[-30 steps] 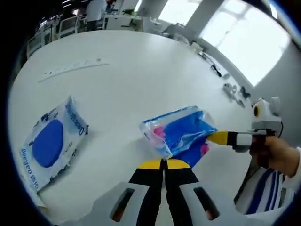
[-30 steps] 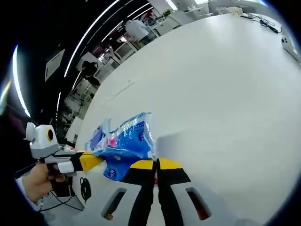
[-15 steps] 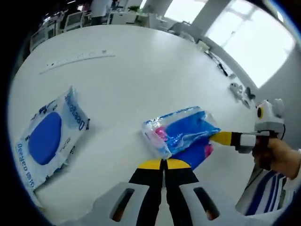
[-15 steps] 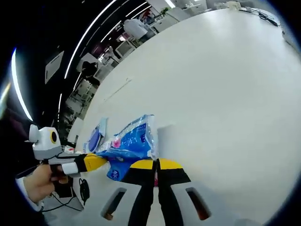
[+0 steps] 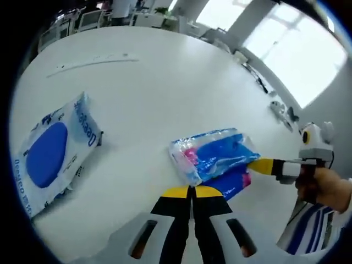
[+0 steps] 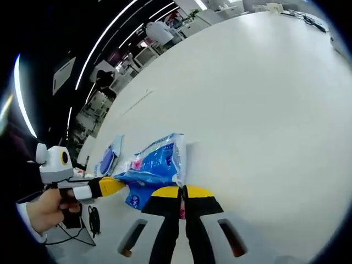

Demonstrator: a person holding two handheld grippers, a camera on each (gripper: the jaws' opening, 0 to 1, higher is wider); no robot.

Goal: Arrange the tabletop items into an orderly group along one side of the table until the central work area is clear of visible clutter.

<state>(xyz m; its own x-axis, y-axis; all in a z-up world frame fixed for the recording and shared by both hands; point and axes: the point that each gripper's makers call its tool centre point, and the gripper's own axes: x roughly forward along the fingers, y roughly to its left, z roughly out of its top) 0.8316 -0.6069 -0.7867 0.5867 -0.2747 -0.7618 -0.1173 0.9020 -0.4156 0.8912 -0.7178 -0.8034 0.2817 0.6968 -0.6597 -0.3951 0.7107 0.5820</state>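
The room is a large office with bright windows (image 5: 286,49) on one side and chairs and other furniture far behind. A wide white desk (image 5: 165,82) takes most of both views, and a long thin white strip (image 5: 93,59) lies on its far part.

On the desk lies a blue and pink plastic pack (image 5: 214,162), shiny and a little wrinkled. In the left gripper view the left tool (image 5: 192,191) has its two yellow-tipped jaws pressed together, and their tips are at the near edge of this pack; I cannot tell if they pinch the plastic or only touch it. The right tool (image 5: 258,165) comes in from the right side of this view, held by a hand (image 5: 324,187) with a striped sleeve below it, and its yellow tip meets the right end of the same pack.

In the right gripper view the right tool (image 6: 183,191) also has its jaws together, with the edge of the pack (image 6: 157,165) at the tips, so it seems clamped on the pack. The left tool (image 6: 110,185) reaches the pack from the left.

A second pack, white with a big blue oval (image 5: 49,157), lies flat on the desk, well apart to the left of the first one in the left gripper view
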